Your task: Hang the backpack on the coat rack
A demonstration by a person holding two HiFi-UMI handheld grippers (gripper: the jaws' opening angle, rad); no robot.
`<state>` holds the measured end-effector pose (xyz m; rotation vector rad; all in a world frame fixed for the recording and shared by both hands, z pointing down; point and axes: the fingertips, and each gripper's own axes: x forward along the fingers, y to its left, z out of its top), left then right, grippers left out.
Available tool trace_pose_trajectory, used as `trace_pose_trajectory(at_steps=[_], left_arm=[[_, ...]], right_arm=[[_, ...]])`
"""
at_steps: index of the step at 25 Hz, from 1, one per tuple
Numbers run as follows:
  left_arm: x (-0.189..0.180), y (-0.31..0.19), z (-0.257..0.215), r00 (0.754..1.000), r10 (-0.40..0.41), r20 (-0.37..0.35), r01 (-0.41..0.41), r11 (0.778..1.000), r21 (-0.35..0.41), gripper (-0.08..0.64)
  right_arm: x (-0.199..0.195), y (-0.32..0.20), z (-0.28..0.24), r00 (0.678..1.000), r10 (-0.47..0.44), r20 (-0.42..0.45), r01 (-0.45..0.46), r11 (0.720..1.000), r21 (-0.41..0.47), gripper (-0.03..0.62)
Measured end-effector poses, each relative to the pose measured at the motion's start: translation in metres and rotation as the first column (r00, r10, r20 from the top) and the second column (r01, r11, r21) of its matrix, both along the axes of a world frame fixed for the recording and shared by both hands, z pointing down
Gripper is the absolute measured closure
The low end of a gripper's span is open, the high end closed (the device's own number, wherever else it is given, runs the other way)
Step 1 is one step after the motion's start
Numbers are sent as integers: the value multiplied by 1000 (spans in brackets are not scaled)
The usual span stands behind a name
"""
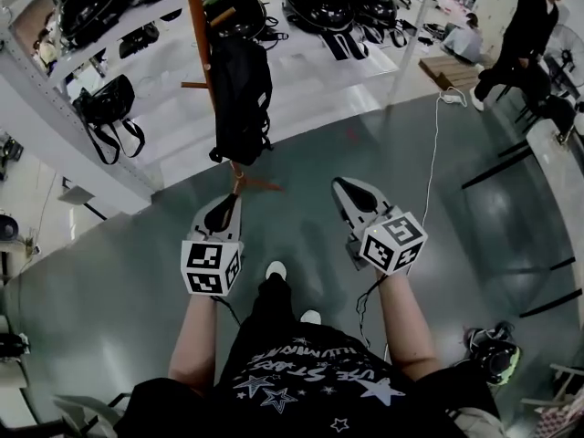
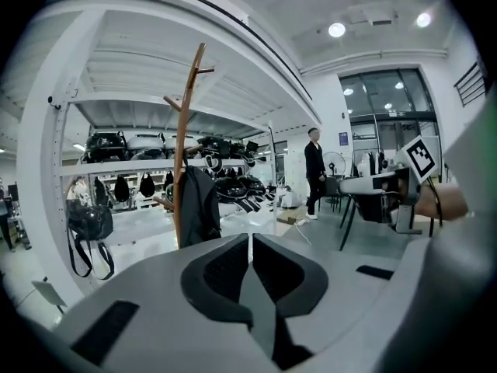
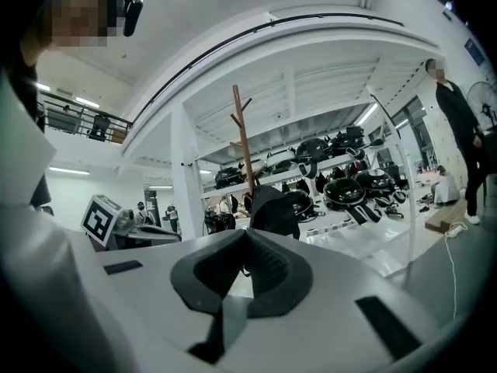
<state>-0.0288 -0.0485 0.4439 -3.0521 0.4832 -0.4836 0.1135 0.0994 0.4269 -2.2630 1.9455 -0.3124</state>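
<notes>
- The black fabric backpack [image 1: 241, 99] hangs limp from a peg of the slim wooden coat rack [image 1: 194, 26].
- The left tool [image 2: 249, 239] has its dark ribbed pads pressed together, with nothing between them.
- The right tool [image 3: 245, 235] is likewise closed and empty, well apart from the backpack.

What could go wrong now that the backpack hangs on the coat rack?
1. The backpack hangs on one side of the thin coat rack, so the rack may lean or tip that way.
2. How firmly it sits on the rack cannot be seen; it might slip off.
3. A white cable lies on the floor at the right and could trip the person.
</notes>
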Motion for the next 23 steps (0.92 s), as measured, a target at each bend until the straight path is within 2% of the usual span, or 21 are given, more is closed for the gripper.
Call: trace_pose_trajectory(at_steps=[3,7,14,17,23], left_arm=[[-27,21,12,999,6,51,-6,1000,3,539],[-51,39,34,995,33,98,-29,999,-44,543],[-63,74,47,989,138,56,-131,985,-113,543],[-76,76,46,983,174,53,-167,979,-115,543],[-118,46,42,984,169,62,-163,982,-91,543]], right_arm=[[-24,8,15,999,-31,17,31,999,-19,581],[-49,16,33,999,-44,28,46,997,-55,581],[-75,27,51,999,-37,7,38,992,-123,581],[-86,17,56,1000,-23,16,25,991,-134,581],[-114,-15,58,999,-8,32,12,992,-128,581]])
